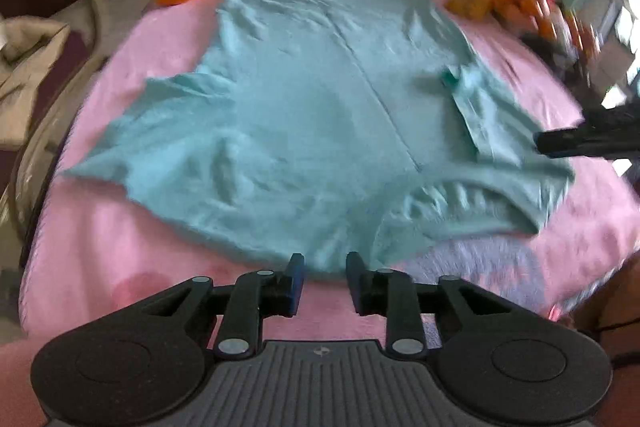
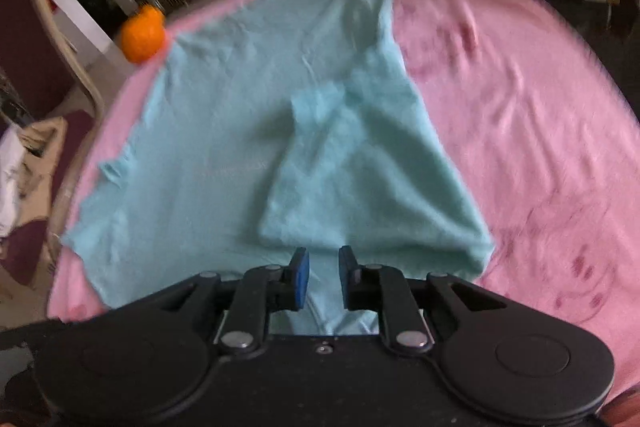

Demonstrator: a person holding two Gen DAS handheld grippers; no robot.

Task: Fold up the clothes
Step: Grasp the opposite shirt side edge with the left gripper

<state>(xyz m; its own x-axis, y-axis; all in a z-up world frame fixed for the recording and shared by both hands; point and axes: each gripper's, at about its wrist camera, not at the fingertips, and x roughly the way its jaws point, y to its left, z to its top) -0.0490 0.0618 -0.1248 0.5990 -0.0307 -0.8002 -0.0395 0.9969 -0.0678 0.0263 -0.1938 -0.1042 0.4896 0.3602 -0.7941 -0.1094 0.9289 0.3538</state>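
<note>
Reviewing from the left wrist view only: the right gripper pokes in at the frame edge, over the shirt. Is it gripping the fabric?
Observer: No. The right gripper's fingers stand apart just above the shirt, and nothing is pinched between them.
Operator: What lies past the shirt's right edge? It's blurred for me.
Observer: Wrinkled pink cover with dark red prints on it.

Both tools (tilted down) – jaws apart: left tool (image 1: 324,263), right tool (image 2: 324,257).
</note>
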